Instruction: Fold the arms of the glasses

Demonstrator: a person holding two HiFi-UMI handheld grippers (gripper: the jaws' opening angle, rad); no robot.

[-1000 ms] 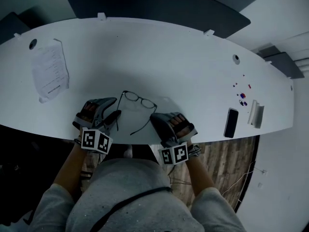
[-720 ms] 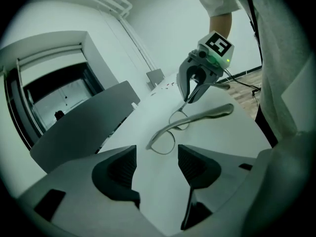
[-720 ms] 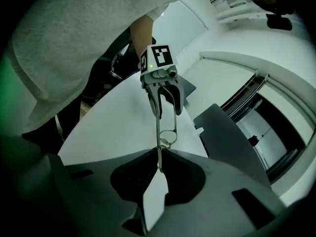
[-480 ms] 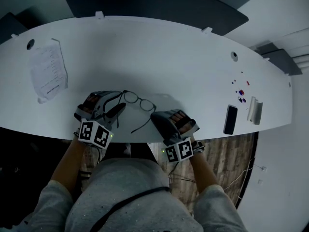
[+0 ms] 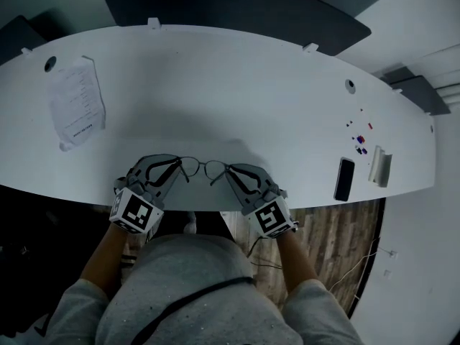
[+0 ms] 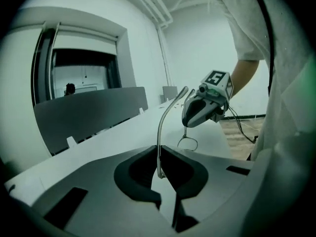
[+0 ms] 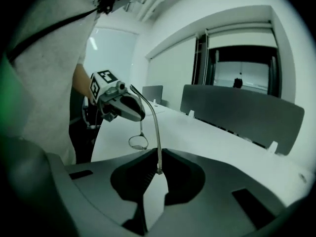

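A thin, dark-framed pair of glasses (image 5: 203, 167) hangs just above the white table (image 5: 251, 92) near its front edge, stretched between my two grippers. My left gripper (image 5: 180, 169) is closing its jaws, and the end of one glasses arm (image 6: 160, 132) is pinched between them. My right gripper (image 5: 228, 172) is shut on the end of the other arm (image 7: 154, 127). One lens (image 6: 187, 143) hangs below the right gripper (image 6: 202, 110) in the left gripper view. In the right gripper view a lens (image 7: 138, 142) hangs below the left gripper (image 7: 121, 105). Both arms stand unfolded.
A printed sheet of paper (image 5: 75, 103) lies at the table's left. On the right lie a black phone (image 5: 344, 181), a white stand (image 5: 381, 167) and several small coloured bits (image 5: 359, 141). A dark partition (image 5: 230, 6) runs along the far edge.
The glasses lay on the table with the left gripper open beside them. Both grippers have rolled, the left has closed on an arm, and the glasses now hang between them.
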